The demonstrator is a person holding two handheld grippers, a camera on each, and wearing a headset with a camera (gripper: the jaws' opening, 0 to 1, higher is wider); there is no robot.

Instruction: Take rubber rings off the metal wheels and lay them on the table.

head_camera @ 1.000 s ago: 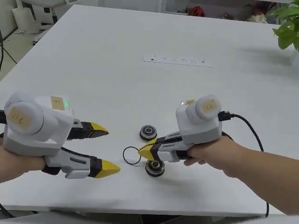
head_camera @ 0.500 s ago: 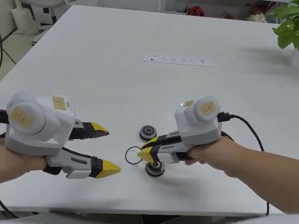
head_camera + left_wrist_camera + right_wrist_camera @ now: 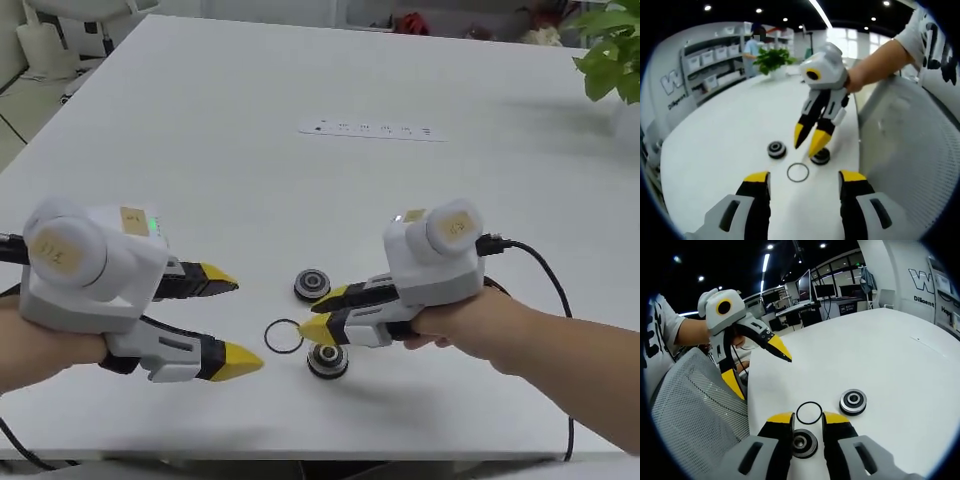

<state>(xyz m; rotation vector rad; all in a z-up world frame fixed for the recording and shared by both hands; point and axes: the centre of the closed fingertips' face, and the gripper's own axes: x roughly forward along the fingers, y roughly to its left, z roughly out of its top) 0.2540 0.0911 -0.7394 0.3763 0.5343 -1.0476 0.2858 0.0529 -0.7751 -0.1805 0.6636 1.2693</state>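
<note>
A thin black rubber ring [image 3: 283, 336] [image 3: 798, 172] [image 3: 809, 413] lies flat on the white table [image 3: 300, 190]. Two metal wheels rest beside it: one farther off [image 3: 313, 284] [image 3: 776, 149] [image 3: 853, 401], one nearer [image 3: 328, 360] [image 3: 820, 156] [image 3: 803, 442]. My right gripper [image 3: 318, 312] [image 3: 808, 418] hovers just right of the ring, above the nearer wheel, jaws a little apart and holding nothing. It appears across the ring in the left gripper view [image 3: 807, 141]. My left gripper [image 3: 232, 322] [image 3: 805, 176] is wide open left of the ring, and is seen in the right gripper view [image 3: 760, 370].
A white power strip [image 3: 372, 129] lies flat farther back on the table. A potted plant [image 3: 610, 50] stands at the far right corner. A black cable [image 3: 545, 290] trails from the right gripper. The table's near edge runs just below both grippers.
The right gripper's jaws have parted slightly and its tips have drawn a little back from the ring, which stays flat on the table. The left gripper has hardly moved.
</note>
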